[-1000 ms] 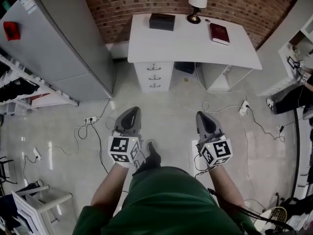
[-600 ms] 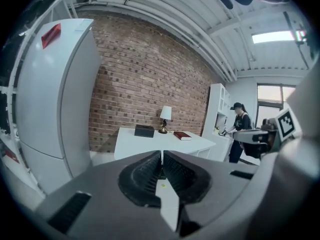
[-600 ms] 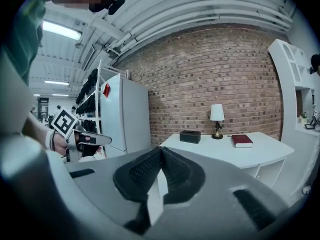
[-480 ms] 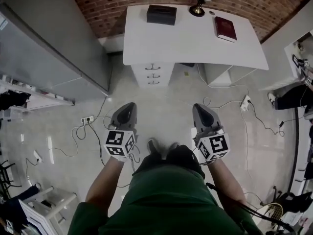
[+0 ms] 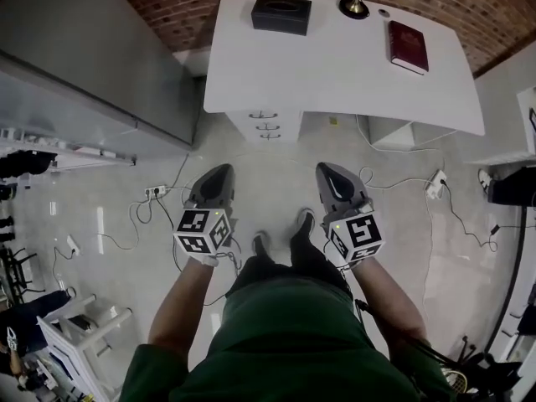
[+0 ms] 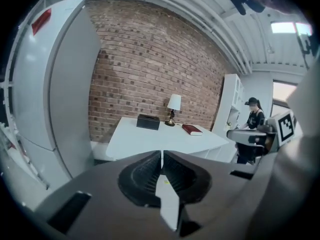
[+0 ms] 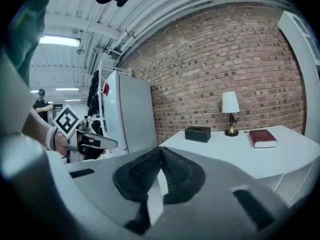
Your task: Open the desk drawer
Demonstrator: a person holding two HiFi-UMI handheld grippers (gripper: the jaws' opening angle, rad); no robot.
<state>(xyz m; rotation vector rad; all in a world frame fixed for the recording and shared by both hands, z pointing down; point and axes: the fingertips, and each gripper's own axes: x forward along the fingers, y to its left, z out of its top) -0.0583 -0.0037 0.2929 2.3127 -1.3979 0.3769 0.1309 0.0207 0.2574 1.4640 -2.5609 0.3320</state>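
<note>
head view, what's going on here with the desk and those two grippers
A person stands short of the white desk, holding the left gripper and right gripper, both shut, empty and aimed at the desk. Its three drawers are closed and untouched. A black tissue box, lamp and red book sit on top.

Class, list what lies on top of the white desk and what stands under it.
On the desk: a black box, a lamp and a red book. Under it, a drawer unit, drawers shut, contents hidden.
</note>
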